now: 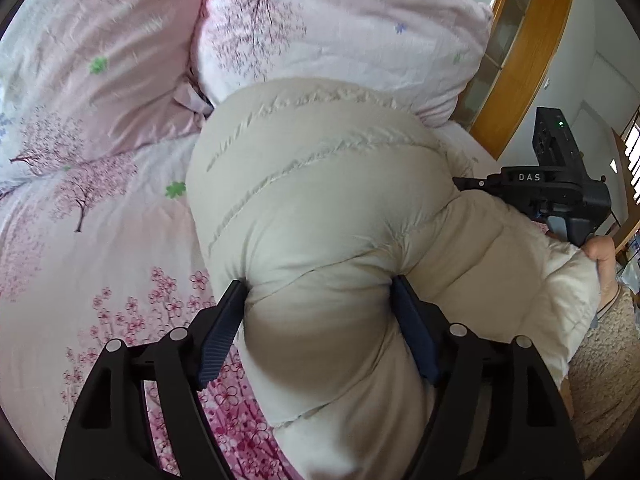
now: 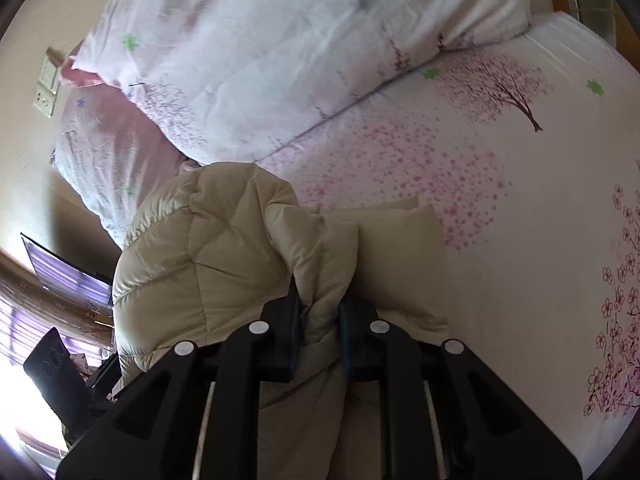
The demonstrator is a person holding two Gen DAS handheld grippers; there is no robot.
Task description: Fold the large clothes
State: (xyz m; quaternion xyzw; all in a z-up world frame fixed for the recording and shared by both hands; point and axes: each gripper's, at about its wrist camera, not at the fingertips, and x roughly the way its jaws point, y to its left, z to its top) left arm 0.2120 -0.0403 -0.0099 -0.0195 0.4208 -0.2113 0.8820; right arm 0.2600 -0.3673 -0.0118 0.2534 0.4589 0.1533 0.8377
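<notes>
Straddling a thick fold of the beige down jacket (image 1: 320,208), the left gripper (image 1: 320,296) stands wide, both pads pressed against the padding. The right gripper (image 2: 318,300), nearly closed, pinches a bunched edge of the same jacket near its quilted panels. In the left wrist view, the right gripper sits at the jacket's right side, with the person's hand (image 1: 600,256) on its handle. The jacket lies on the bed (image 2: 520,240), over a sheet printed with pink blossom trees. Farther off, a floral pillow (image 1: 340,32) touches the jacket's far edge.
</notes>
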